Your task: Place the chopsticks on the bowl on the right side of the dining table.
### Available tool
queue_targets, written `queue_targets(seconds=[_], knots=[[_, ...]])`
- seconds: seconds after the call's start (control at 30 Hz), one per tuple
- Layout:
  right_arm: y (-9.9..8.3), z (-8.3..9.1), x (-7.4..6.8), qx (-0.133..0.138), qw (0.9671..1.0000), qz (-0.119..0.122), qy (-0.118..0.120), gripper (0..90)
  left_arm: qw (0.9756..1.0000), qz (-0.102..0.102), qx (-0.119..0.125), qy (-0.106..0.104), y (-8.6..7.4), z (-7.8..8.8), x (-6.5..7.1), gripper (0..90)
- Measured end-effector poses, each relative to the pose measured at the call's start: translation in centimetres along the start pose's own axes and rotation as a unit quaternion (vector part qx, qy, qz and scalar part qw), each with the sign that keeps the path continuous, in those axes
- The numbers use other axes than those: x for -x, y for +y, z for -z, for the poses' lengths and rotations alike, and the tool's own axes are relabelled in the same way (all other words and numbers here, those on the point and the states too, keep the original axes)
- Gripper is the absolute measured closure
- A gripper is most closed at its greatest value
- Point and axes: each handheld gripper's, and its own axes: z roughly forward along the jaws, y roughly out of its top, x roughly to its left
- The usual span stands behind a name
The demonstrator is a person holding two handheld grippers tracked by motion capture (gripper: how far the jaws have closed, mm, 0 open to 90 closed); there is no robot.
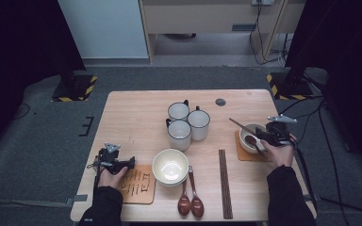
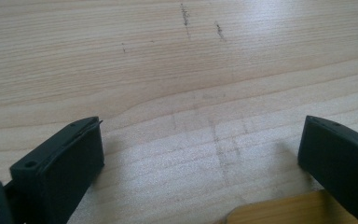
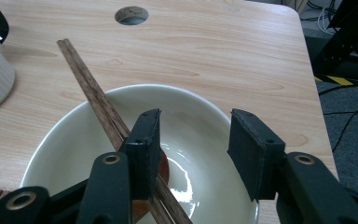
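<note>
Right gripper view: right gripper [image 3: 193,154] hangs half open over a bowl [image 3: 121,100], gripping nothing; a spoon [image 3: 161,170] and chopsticks [image 3: 91,84] already lie in it. High view: left gripper [image 1: 131,162], open and empty, rests at 7 o'clock beside a mat [image 1: 139,186]. Second bowl [image 1: 169,165], spoons [image 1: 191,200] and chopsticks [image 1: 225,181] await placing.

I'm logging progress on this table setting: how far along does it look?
Looks done: on the right mat, a bowl holds a spoon, chopsticks across its rim. In hand: the right gripper hovers open over that bowl, gripping nothing. Left: the near mat is bare; the stacked bowls, two spoons and spare chopsticks wait. The left gripper rests open.
</note>
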Motion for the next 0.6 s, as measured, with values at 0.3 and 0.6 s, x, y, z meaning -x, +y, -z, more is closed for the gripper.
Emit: queue_targets(seconds=[0.3,0.6], knots=[[-0.06,-0.03,-0.18,-0.004,0.9999,0.009,0.007,53.6,1.0,0.0,0.0,0.0,0.0,0.0,0.0,0.0],[-0.15,0.25,-0.51,-0.006,0.9996,0.024,0.013,53.2,1.0,0.0,0.0,0.0,0.0,0.0,0.0,0.0]])
